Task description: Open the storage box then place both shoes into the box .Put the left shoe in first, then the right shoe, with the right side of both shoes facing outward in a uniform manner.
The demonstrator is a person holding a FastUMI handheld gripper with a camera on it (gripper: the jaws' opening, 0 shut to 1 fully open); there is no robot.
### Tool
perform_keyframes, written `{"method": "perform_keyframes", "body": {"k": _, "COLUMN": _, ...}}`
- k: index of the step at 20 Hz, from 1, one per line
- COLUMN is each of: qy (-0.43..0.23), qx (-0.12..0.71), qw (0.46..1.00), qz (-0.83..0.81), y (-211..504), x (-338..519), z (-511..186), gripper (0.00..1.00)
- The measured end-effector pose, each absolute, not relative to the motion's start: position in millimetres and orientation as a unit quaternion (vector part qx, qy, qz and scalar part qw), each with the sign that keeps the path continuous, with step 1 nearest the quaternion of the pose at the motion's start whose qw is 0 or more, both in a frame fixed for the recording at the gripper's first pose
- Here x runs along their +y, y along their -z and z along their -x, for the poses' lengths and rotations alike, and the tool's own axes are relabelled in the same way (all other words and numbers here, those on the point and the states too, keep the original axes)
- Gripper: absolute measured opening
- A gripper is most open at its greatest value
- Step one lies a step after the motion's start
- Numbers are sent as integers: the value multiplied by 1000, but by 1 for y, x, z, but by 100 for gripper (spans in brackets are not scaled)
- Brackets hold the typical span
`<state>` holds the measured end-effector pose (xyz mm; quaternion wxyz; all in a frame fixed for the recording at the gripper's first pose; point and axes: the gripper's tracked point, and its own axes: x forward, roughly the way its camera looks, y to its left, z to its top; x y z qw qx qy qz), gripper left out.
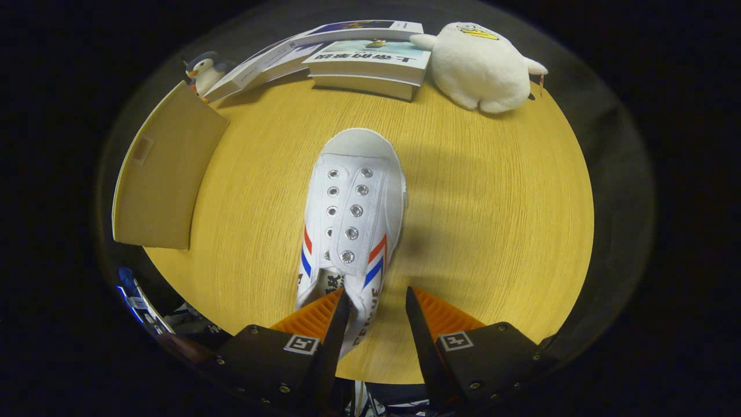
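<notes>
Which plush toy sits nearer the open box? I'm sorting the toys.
The small penguin plush, just behind the storage box flap; the big white duck plush lies far across the table.

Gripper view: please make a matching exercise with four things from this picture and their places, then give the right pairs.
Things:
1. white shoe
2. plush duck
3. penguin toy
4. books

Places:
A. beside the cardboard flap
B. heel side wall between the open tool fingers
C. right of the books
D. between the two toys

Pairs: 1-B, 2-C, 3-A, 4-D
</notes>
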<state>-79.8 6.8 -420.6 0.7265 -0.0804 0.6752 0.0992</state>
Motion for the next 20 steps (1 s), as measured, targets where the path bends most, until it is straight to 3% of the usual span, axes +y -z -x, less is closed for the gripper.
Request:
{"method": "perform_keyframes", "body": {"k": 12, "qy": -111, "qx": 656, "qw": 739, "qz": 105, "y": 428, "x": 3, "z": 64, "gripper": 55}}
{"method": "perform_keyframes", "body": {"k": 13, "qy": -125, "qx": 661, "qw": 733, "qz": 95, "y": 429, "x": 8, "z": 68, "gripper": 52}}
{"method": "perform_keyframes", "body": {"k": 14, "qy": -126, "qx": 656, "qw": 739, "qz": 90, "y": 431, "x": 8, "z": 66, "gripper": 36}}
{"method": "perform_keyframes", "body": {"k": 16, "qy": -120, "qx": 652, "qw": 739, "qz": 123, "y": 433, "x": -8, "z": 64, "gripper": 17}}
{"method": "perform_keyframes", "body": {"k": 17, "qy": -127, "qx": 653, "qw": 738, "qz": 110, "y": 430, "x": -4, "z": 65, "gripper": 0}}
{"method": "perform_keyframes", "body": {"k": 20, "qy": -121, "qx": 660, "qw": 740, "qz": 52, "y": 422, "x": 4, "z": 68, "gripper": 0}}
